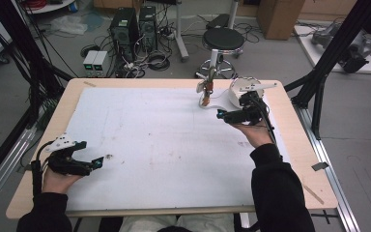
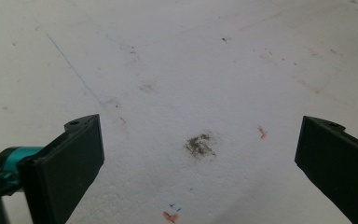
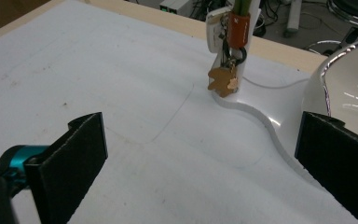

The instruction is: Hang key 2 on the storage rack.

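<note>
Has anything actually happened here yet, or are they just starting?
It looks like the start. Nothing shows as done: both jaws are open and empty. The right hand-held gripper points at a white stand with a keyring hanging from it. The left hand-held gripper waits over bare, stained table. Any handling seems left to do.

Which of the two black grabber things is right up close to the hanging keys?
The right gripper, at the table's far right, sits close to the hanging keys. The left gripper is at the near left corner.
</note>
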{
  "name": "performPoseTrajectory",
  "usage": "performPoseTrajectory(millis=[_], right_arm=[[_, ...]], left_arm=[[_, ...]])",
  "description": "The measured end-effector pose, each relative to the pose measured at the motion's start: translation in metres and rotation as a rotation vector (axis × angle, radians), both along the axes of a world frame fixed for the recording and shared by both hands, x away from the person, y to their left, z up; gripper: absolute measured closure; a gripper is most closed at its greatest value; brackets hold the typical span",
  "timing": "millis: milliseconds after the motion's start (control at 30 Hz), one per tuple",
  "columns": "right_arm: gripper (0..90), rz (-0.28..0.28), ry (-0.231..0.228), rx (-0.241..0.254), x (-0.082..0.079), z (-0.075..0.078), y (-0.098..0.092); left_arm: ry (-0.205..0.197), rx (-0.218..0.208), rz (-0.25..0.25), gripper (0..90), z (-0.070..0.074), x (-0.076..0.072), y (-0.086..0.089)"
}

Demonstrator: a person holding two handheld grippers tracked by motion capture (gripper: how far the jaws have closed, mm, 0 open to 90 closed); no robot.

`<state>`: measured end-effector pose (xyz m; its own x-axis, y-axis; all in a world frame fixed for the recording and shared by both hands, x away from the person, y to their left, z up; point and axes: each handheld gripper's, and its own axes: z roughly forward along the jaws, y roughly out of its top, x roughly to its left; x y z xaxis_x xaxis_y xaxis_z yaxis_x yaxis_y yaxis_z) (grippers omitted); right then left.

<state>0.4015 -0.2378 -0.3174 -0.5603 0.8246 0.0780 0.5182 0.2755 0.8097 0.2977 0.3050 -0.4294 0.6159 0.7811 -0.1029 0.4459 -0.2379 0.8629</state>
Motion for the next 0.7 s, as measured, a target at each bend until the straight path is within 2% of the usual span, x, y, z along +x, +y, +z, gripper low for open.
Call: performPoseTrajectory(millis=[700], right_arm=[[1.3, -0.046, 0.021, 0.016, -0.016, -0.031, -0.026]], left_arm=[[0.005, 0.006, 0.001, 1.7, -0.001, 0.0, 0.0]])
